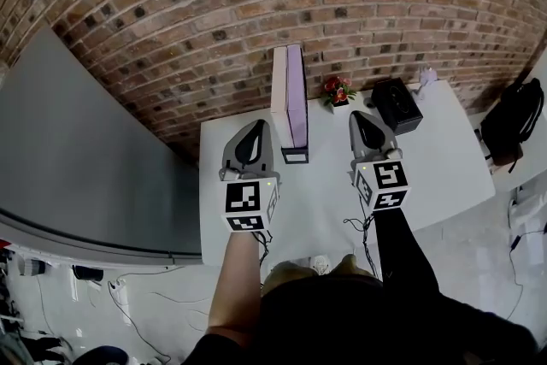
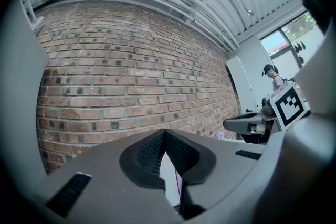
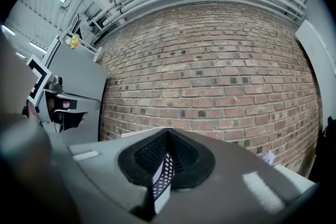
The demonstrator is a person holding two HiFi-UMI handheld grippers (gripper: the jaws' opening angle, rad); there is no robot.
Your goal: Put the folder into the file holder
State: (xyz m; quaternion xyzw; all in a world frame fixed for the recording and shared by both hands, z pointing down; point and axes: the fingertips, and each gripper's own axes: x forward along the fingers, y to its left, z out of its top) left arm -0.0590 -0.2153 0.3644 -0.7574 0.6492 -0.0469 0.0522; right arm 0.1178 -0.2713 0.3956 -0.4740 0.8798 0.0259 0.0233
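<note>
A tall white and lilac folder [image 1: 291,94] stands upright in the black mesh file holder [image 1: 295,155] at the back of the white table [image 1: 444,167], close to the brick wall. My left gripper [image 1: 259,124] hangs level just left of the holder, jaws shut and empty. My right gripper [image 1: 357,115] hangs to the holder's right, also shut with nothing in it. In the left gripper view the shut tips [image 2: 164,131] meet, and the folder [image 2: 170,181] shows below them. Below the shut tips [image 3: 168,131] in the right gripper view shows the mesh holder [image 3: 164,173].
A small pot of red flowers [image 1: 338,90], a black box [image 1: 396,104] and a small white object [image 1: 426,77] sit at the table's back right. A black backpack [image 1: 513,120] lies on a neighbouring table. A grey panel [image 1: 77,150] stands at the left.
</note>
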